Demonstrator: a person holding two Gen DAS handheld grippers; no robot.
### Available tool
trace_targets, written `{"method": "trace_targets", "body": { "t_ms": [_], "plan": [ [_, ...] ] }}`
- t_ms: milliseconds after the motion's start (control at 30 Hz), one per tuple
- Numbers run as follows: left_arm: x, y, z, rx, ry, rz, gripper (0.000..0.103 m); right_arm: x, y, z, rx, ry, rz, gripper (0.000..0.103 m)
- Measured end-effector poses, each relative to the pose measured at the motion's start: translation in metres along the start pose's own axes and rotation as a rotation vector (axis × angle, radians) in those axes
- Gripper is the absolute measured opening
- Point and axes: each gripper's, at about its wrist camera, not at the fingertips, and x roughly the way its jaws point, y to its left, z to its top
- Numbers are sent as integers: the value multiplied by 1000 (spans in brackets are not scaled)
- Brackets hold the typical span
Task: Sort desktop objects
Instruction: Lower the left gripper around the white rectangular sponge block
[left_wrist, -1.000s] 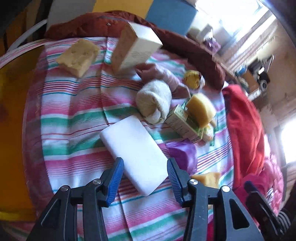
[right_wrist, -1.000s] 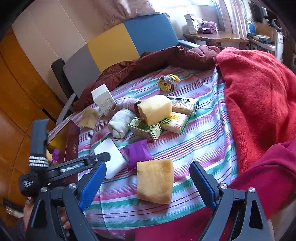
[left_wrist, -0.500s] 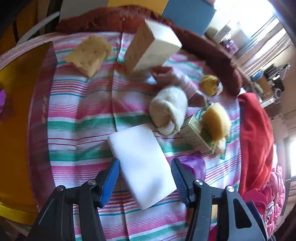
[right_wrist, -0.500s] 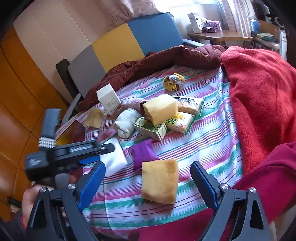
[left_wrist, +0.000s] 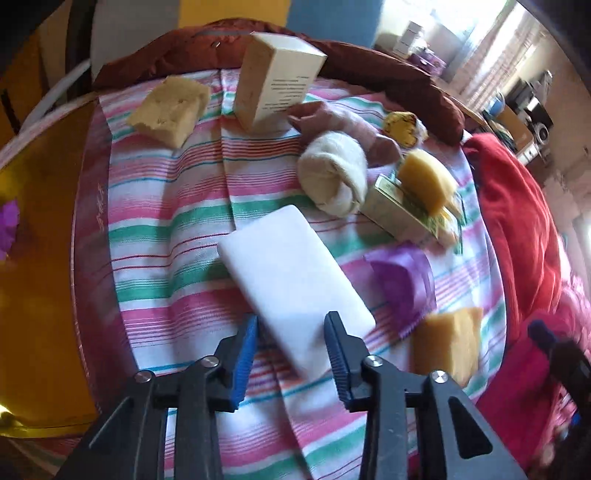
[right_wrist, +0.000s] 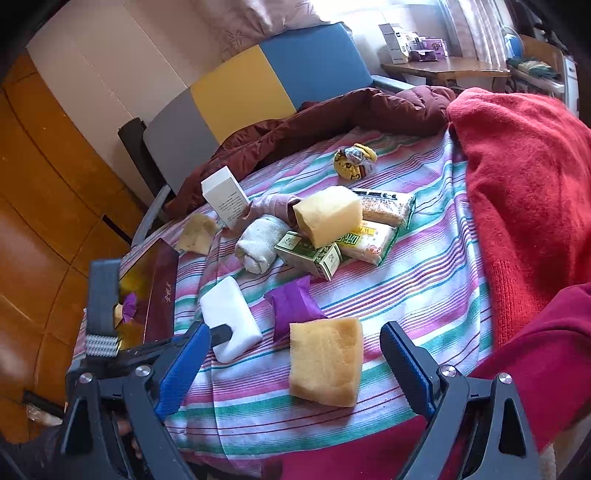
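Striped cloth (left_wrist: 177, 206) fills most of both views, red blanket (right_wrist: 524, 192) along the right edge, gold-lined box (left_wrist: 40, 229) at far left.

Since 1 s ago: my left gripper (left_wrist: 291, 354) has moved in on the white block (left_wrist: 291, 280). Its near end now sits between my blue fingers (left_wrist: 242, 358); before, the pads flanked it wider. Jaws have narrowed and look to be touching or just beside the block's sides, but I cannot tell if they actually grip it. The block hasn't shifted on the cloth, lying diagonal at frame centre, near end at bottom centre. Right view: almost no change, only the left gripper's finger now reaching the block's near edge at lower left (right_wrist: 231, 325).

My right gripper (right_wrist: 291, 376) hangs wide open at bottom of frame, jaws either side of the tan sponge (right_wrist: 325, 362), well clear of it, nothing held.

Other items, all unmoved: white carton (left_wrist: 277, 96) standing at top centre, second sponge (left_wrist: 170, 107) upper left, rolled sock (left_wrist: 332, 173) right of centre, green box (right_wrist: 310, 254) with a yellow sponge (right_wrist: 328, 214) on it, noodle packs (right_wrist: 373, 229) beside, purple packet (right_wrist: 295, 306) touching the tan sponge's upper left, small yellow bundle (right_wrist: 354, 162) upper right.
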Motion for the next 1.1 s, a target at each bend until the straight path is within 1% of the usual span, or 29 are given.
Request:
{"method": "trace_targets", "body": {
  "t_ms": [133, 200, 267, 367, 400, 433, 500, 567, 633, 767, 833, 900, 967, 1000, 1033, 1067, 1100],
  "plan": [
    [-7, 4, 4, -45, 0, -54, 34, 1, 2, 0, -5, 9, -12, 94],
    [-7, 6, 9, -74, 20, -71, 37, 2, 2, 0, -5, 13, -17, 94],
    [-6, 9, 14, -110, 32, -68, 39, 3, 2, 0, -6, 14, -19, 94],
    [-10, 8, 24, -145, 4, -60, 49, 2, 2, 0, -3, 11, -10, 94],
    [-10, 6, 29, -144, -1, -42, 57, 3, 2, 0, -2, 11, -7, 94],
    [-6, 4, 33, -144, 18, -34, 63, 3, 1, 0, -1, 11, -1, 94],
    [1, 0, 41, -150, 59, -39, 63, 2, 1, -1, 0, 9, 14, 94],
    [5, -7, 45, -132, 60, 5, 63, 2, 0, 0, 2, 9, 31, 95],
    [13, -13, 47, -124, 80, 40, 63, 2, 0, 0, 3, 9, 45, 95],
    [20, -19, 46, -72, 78, 109, 63, 1, -1, 0, 5, 4, 60, 96],
    [21, -21, 42, -36, 70, 121, 63, 1, -1, 0, 5, 4, 60, 96],
    [16, -17, 36, -3, 40, 102, 59, 1, -1, -1, 3, 7, 58, 95],
    [11, -9, 32, -4, 28, 76, 54, 2, 0, 0, 1, 13, 52, 95],
    [7, -6, 30, -1, 16, 53, 42, 2, 0, 0, 0, 19, 47, 95],
    [4, -2, 27, 8, 17, 57, 14, 3, 1, 0, -3, 27, 36, 94],
    [2, 1, 25, 14, 14, 48, 15, 4, 2, 0, -7, 34, 20, 94],
    [-1, 8, 22, 18, 20, 15, 15, 6, 3, 0, -14, 46, 8, 93]
  ]
}}
